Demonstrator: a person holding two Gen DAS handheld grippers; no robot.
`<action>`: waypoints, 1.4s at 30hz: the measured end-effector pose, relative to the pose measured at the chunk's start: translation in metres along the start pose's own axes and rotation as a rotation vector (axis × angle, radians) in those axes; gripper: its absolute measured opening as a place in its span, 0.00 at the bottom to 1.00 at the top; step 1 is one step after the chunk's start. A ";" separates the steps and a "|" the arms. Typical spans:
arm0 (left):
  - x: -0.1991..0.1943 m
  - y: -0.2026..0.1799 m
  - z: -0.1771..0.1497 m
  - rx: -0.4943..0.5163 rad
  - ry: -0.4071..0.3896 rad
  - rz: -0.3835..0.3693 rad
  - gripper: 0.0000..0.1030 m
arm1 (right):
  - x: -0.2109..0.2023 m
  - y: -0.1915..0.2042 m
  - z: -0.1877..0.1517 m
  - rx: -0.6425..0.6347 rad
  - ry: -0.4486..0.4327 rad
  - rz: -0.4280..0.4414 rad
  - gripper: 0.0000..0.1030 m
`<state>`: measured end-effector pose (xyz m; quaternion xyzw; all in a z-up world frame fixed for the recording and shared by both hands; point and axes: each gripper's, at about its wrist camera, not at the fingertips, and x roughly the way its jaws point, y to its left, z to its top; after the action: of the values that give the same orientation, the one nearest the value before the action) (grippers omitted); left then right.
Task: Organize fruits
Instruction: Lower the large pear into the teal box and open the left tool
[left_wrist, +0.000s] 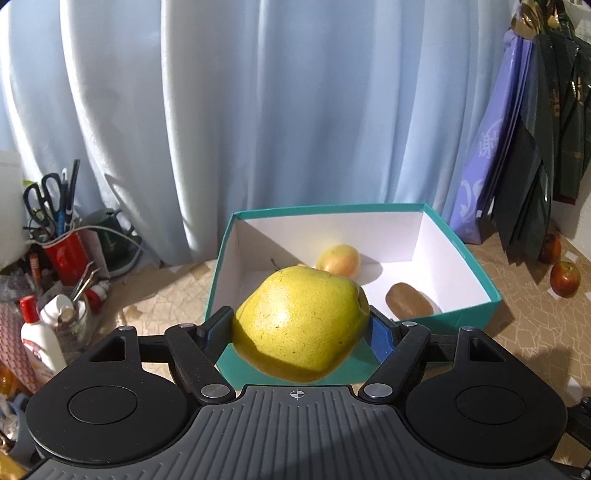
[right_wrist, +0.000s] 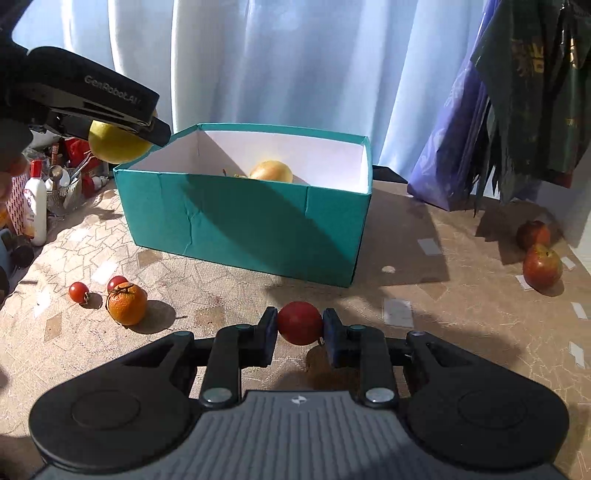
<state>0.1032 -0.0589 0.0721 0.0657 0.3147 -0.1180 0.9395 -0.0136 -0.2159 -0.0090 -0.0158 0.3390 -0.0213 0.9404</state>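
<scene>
Two grippers each hold one fruit: the left gripper (left_wrist: 301, 326) clamps a big yellow-green pear (left_wrist: 301, 325) just over the near wall of the teal box (left_wrist: 476, 266), and the right gripper (right_wrist: 300, 326) pinches a small red tomato (right_wrist: 300, 322) above the table (right_wrist: 461, 314), near the box. Inside the box lie a yellow fruit (left_wrist: 340, 260) and a brown kiwi (left_wrist: 408, 300); an orange (right_wrist: 126, 303) and two tomatoes (right_wrist: 79, 292) sit on the table to the left.

blue curtain (left_wrist: 258, 110), scissors (left_wrist: 42, 195), lotion bottle (right_wrist: 36, 206), hanging bags (right_wrist: 517, 92)
</scene>
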 end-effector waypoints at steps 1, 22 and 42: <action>0.005 -0.002 0.002 -0.004 0.003 0.007 0.77 | -0.002 -0.001 0.001 0.003 -0.005 -0.006 0.25; 0.130 -0.016 0.025 -0.072 0.144 0.088 0.77 | -0.012 -0.017 0.002 0.066 -0.015 -0.045 0.25; 0.149 -0.016 0.015 -0.068 0.177 0.126 0.90 | -0.004 -0.024 0.007 0.089 -0.020 -0.062 0.25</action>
<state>0.2227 -0.1039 -0.0075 0.0637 0.3955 -0.0417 0.9153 -0.0125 -0.2401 0.0000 0.0154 0.3276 -0.0656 0.9424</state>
